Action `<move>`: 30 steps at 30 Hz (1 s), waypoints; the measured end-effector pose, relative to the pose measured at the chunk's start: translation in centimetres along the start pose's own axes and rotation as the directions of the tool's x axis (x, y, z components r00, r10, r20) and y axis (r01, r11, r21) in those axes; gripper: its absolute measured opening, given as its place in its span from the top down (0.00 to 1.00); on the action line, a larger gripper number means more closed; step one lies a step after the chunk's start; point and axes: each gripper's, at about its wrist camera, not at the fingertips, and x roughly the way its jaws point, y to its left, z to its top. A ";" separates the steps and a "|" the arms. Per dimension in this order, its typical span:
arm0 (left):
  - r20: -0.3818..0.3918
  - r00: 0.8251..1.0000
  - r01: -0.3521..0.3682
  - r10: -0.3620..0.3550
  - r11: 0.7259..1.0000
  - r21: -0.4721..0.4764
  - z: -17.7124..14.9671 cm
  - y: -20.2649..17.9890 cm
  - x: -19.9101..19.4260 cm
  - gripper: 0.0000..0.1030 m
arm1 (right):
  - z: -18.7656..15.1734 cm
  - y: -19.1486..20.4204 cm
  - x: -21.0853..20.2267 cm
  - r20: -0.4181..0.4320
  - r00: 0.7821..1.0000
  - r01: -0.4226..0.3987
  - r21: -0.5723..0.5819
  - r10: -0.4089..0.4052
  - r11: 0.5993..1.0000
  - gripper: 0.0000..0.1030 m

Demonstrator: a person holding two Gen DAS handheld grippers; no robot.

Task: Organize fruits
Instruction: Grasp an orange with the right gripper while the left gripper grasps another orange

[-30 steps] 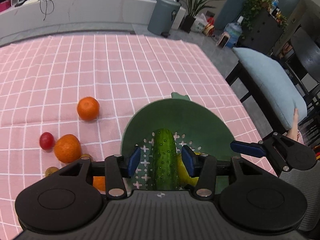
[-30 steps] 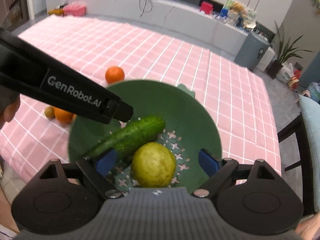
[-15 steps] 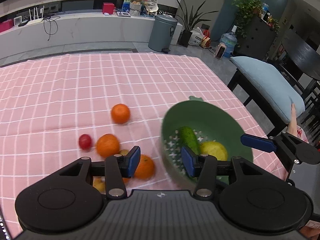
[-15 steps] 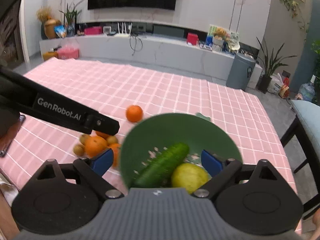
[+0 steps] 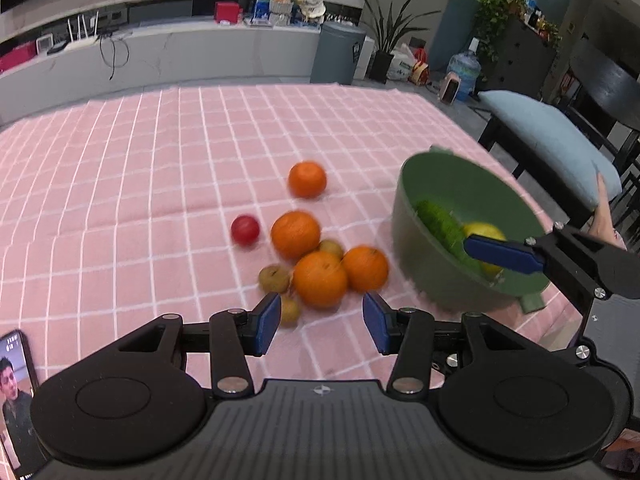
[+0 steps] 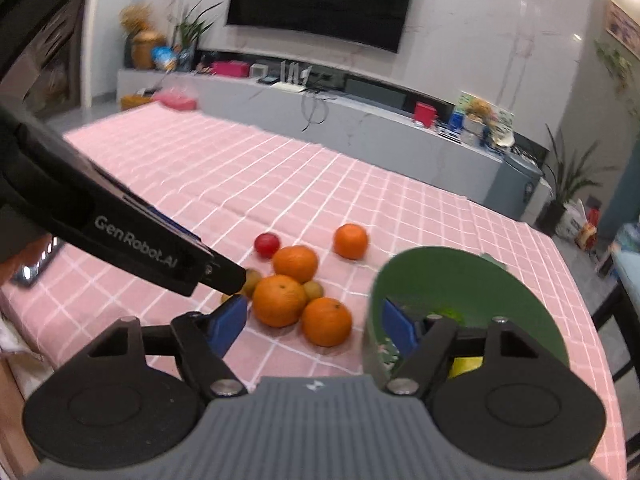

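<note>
A green colander bowl (image 5: 440, 184) stands on the pink checked cloth and holds a cucumber (image 5: 440, 224) and a yellow fruit (image 5: 484, 232). To its left lie several oranges, the nearest one (image 5: 320, 278) just beyond my left gripper (image 5: 322, 320), which is open and empty. A red tomato (image 5: 245, 230) and small brown fruits (image 5: 274, 278) sit among the oranges. My right gripper (image 6: 314, 324) is closing; an orange (image 6: 326, 321) shows between its pads, untouched. Its right pad overlaps the near rim of the bowl (image 6: 440, 272). One of its fingers (image 5: 504, 254) hangs over the bowl.
A phone (image 5: 16, 392) lies at the table's near left corner. A chair with a blue cushion (image 5: 552, 140) stands past the right table edge, with a person's hand (image 5: 604, 216) beside it. The left gripper's arm (image 6: 160, 252) crosses the right wrist view.
Both grippers have drawn back from over the bowl and swung left to the pile of oranges. The right gripper's jaws have narrowed. The cucumber and yellow fruit stay in the bowl.
</note>
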 end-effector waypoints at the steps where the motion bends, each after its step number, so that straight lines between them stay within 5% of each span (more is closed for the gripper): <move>1: -0.007 1.000 0.002 -0.002 1.000 -0.006 -0.2 0.4 0.2 0.46 | -0.1 0.5 0.3 -0.006 1.000 -0.002 -0.025 0.002 1.000 0.35; 7: -0.018 1.000 0.023 -0.024 0.999 -0.030 -0.5 1.6 1.4 0.46 | -0.2 2.1 2.7 -0.060 0.998 -0.014 -0.254 -0.002 0.967 0.47; 14: -0.027 1.000 0.015 -0.014 0.998 0.063 0.4 0.7 3.0 0.46 | 0.4 1.6 4.7 -0.128 0.992 -0.046 -0.502 -0.021 0.863 0.54; 21: -0.042 0.999 0.013 -0.004 0.979 0.203 0.6 -0.7 4.3 0.46 | 1.0 1.3 5.7 -0.187 0.982 -0.122 -0.633 0.001 0.764 0.55; 30: -0.060 0.998 0.018 -0.002 0.962 0.271 0.8 -1.3 5.9 0.46 | 0.0 2.0 6.9 -0.207 0.978 -0.139 -0.735 -0.024 0.664 0.55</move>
